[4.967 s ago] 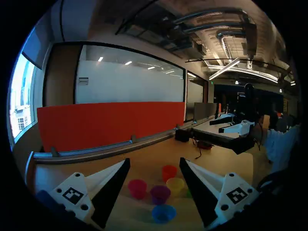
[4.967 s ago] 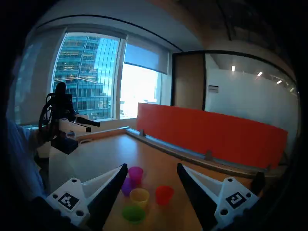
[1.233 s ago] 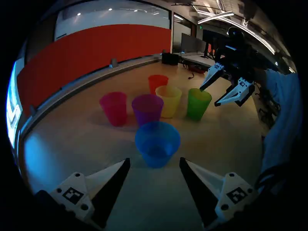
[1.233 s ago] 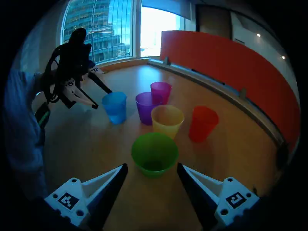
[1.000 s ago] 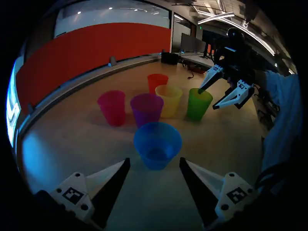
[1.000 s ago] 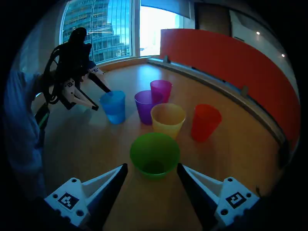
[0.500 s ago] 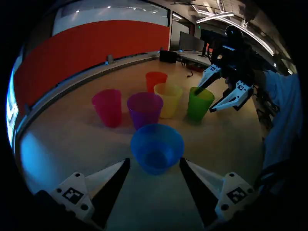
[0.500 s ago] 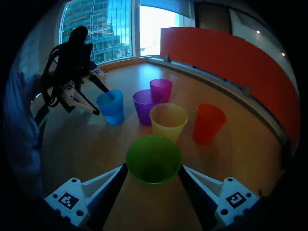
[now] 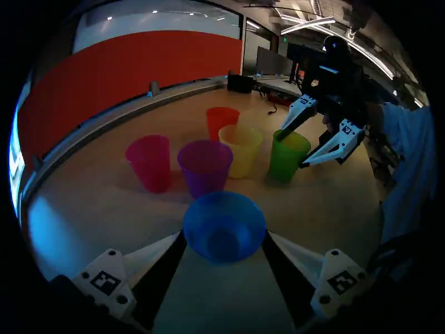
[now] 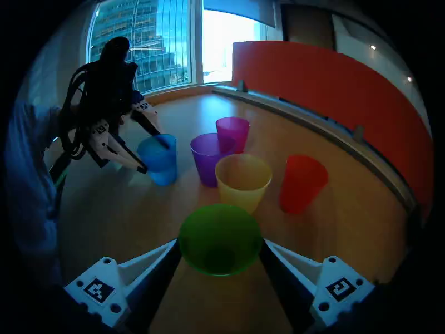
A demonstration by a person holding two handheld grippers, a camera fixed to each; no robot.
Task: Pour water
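While both grippers stand spread, each has one cup between its fingers: the left gripper (image 9: 222, 234) flanks the blue cup (image 9: 224, 220), and the right gripper (image 10: 219, 242) flanks the green cup (image 10: 220, 234). Each cup stands upright on the desk (image 9: 334, 206), dead ahead along its gripper's long axis and set well back between the fingers. The fingers lie just beside the walls, though touch cannot be confirmed through the fisheye. Blue is nearer the left hand, green the right. The purple cup (image 9: 205, 164) and yellow cup (image 9: 240, 147) stand between them, with the pink cup (image 9: 148, 167) and red cup (image 9: 222, 119) towards the desk's far edge, under the red divider (image 9: 111, 61). Closing on both cups looks like the next step (which one holds water is not discernible, so the pouring direction is unclear).
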